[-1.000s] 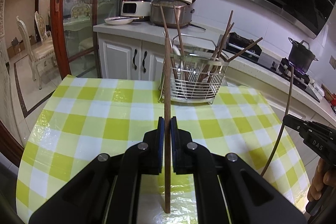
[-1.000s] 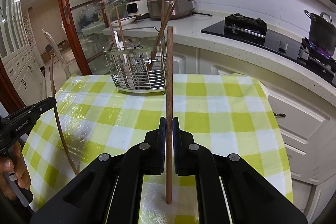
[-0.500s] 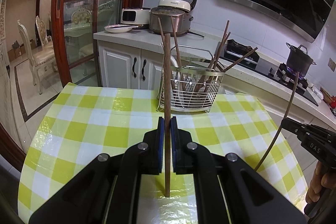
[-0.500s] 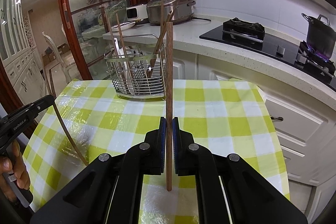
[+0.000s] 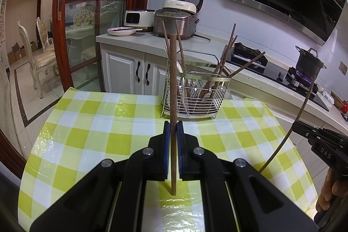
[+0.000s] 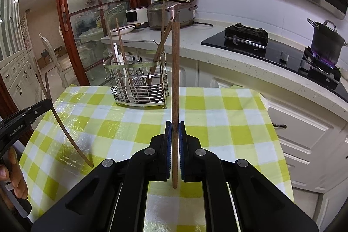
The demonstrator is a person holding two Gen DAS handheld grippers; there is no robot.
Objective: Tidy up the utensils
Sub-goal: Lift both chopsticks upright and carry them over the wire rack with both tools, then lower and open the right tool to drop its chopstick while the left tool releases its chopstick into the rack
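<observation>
Each gripper held one wooden chopstick upright, the jaws closed on its shaft: left gripper (image 5: 173,133) on the left chopstick (image 5: 173,88), right gripper (image 6: 175,134) on the right chopstick (image 6: 175,79). The wire utensil basket (image 5: 195,95) stood at the far edge of the table (image 5: 97,123), already holding several leaning chopsticks. Judged risks: a long stick pinched at one point could pivot or slip in the jaws; its tip could catch the basket rim or foul the leaning sticks. Legible writing: "thesuns" on the rice cooker (image 5: 180,7), "DAS" and "GenRoboAI" on the gripper bodies.
</observation>
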